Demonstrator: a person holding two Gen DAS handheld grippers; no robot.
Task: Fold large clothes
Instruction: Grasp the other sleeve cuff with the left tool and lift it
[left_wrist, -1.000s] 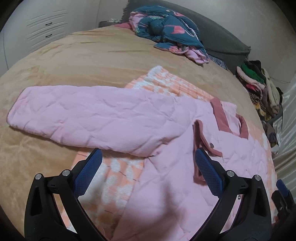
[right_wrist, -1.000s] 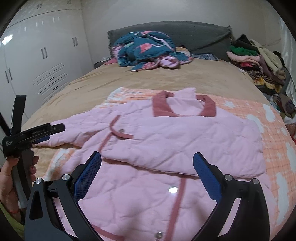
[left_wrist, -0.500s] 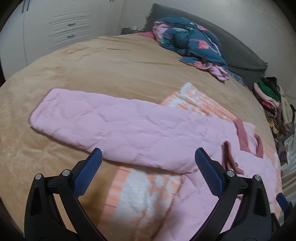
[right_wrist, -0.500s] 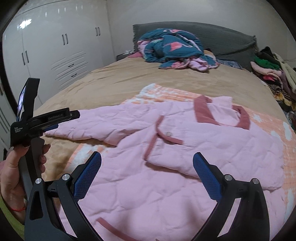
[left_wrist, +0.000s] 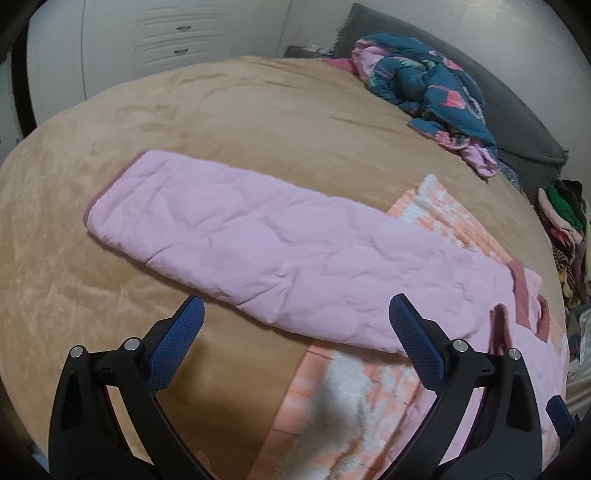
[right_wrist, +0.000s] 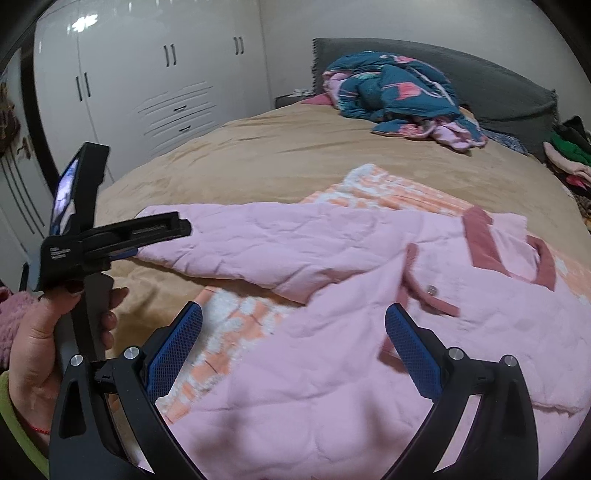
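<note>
A pink quilted jacket with dark pink collar and trim lies spread on the bed. Its left sleeve stretches out flat to the left over the tan bedspread. My left gripper is open and empty, just in front of the sleeve's near edge; it also shows from the side in the right wrist view. My right gripper is open and empty above the jacket's front, near the placket with a snap button.
An orange-and-white checked blanket lies under the jacket on the tan bed. A teal and pink bundle sits by the grey headboard. Piled clothes are at the right. White wardrobes stand at the left.
Both grippers have swung left. The left one moved from over the jacket's body to face the outstretched sleeve. Both stay open and empty; the jacket has not moved.
</note>
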